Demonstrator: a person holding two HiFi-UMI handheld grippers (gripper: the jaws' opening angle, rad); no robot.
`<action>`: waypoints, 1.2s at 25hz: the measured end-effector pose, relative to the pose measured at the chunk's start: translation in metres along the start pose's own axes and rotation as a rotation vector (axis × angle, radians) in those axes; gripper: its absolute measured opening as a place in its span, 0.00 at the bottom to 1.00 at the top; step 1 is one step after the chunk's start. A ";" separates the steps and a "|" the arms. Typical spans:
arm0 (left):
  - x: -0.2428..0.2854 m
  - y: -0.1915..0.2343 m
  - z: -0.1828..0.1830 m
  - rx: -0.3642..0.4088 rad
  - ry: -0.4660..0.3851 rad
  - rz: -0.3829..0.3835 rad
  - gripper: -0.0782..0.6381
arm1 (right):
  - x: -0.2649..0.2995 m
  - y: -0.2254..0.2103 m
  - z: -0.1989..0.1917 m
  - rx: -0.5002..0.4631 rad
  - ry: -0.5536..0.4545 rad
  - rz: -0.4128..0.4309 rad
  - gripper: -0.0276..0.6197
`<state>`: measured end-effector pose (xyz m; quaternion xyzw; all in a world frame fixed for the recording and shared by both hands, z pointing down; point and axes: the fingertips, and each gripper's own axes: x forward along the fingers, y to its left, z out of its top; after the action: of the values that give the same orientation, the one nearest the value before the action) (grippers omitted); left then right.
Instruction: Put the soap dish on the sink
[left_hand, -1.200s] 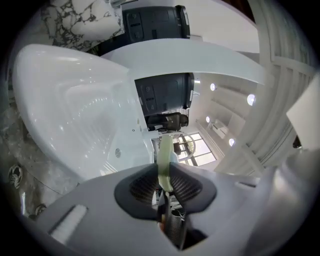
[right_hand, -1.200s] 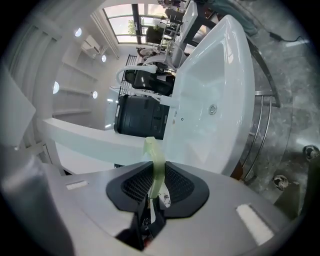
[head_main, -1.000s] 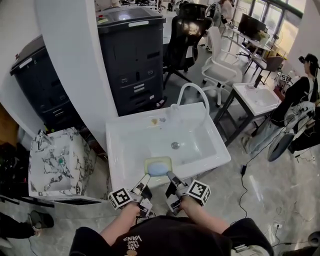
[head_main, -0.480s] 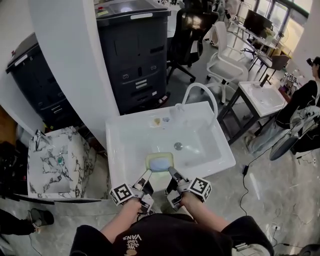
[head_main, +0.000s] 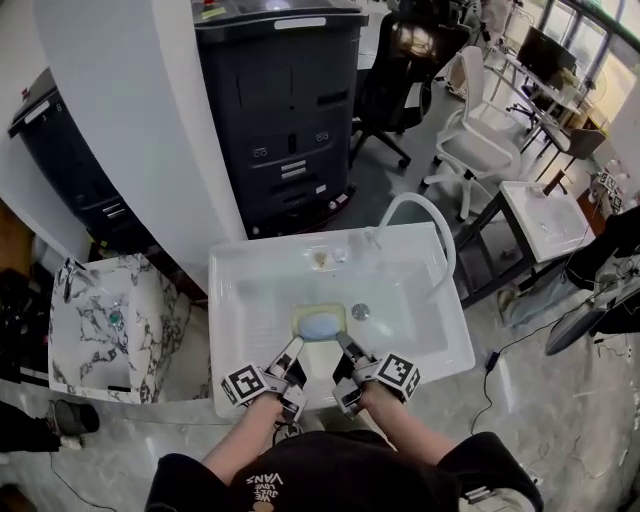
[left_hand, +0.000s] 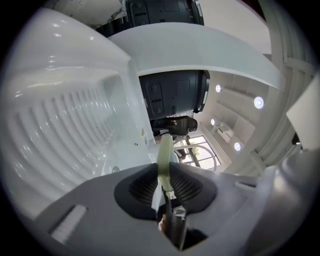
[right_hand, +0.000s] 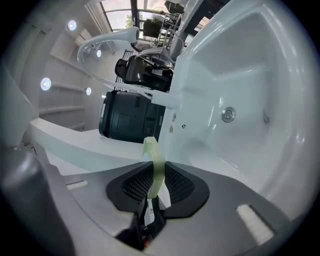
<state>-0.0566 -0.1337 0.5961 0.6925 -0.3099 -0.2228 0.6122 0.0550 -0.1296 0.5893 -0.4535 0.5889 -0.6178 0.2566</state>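
Clamped with the left hand-held gripper (head_main: 292, 350) on one edge of the pale green soap dish (head_main: 320, 309) and with the right hand-held gripper (head_main: 343, 350) on the opposite edge, the thin rim pinched between the pads in both gripper views. Held roughly level over the near part of the white sink (head_main: 232, 275), blue soap (head_main: 320, 327) inside; judged mid-carry, not yet set down. Next: lower onto a flat part of the sink, keep both sides even, then ease both pairs of jaws apart.
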 end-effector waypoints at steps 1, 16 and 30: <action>0.006 0.002 0.004 -0.003 -0.007 0.002 0.28 | 0.007 -0.001 0.005 -0.003 0.006 -0.002 0.15; 0.082 0.037 0.045 -0.035 -0.078 0.029 0.28 | 0.083 -0.019 0.064 -0.018 0.053 -0.019 0.15; 0.123 0.069 0.060 -0.052 -0.074 0.104 0.28 | 0.121 -0.050 0.093 0.035 0.050 -0.054 0.15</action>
<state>-0.0217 -0.2668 0.6639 0.6506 -0.3620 -0.2240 0.6289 0.0903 -0.2699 0.6588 -0.4489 0.5718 -0.6459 0.2330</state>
